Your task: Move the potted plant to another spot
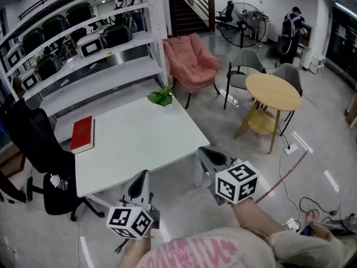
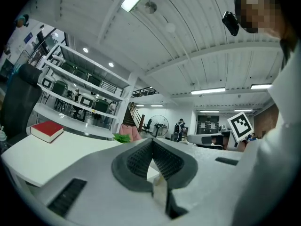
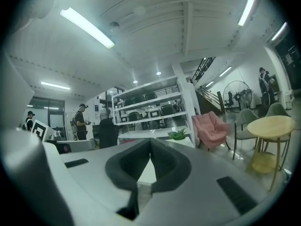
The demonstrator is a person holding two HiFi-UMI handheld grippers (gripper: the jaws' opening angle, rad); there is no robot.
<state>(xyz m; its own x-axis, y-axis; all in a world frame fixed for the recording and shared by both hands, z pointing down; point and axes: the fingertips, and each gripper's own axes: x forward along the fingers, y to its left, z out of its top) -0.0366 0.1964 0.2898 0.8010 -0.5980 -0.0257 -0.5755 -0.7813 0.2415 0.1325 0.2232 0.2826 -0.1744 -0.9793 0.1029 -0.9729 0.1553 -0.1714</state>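
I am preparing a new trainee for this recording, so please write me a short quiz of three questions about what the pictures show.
1. True or false: the potted plant stands at the corner of the white table nearest the pink armchair.
2. The red book lies: A) on the pink armchair; B) on the white table, near its left edge in the head view; C) under the potted plant.
3. How do the jaws of the left gripper and the right gripper stand, and is anything between them?
Key: 1 true; 2 B; 3 both pairs of jaws are together, with nothing between them.
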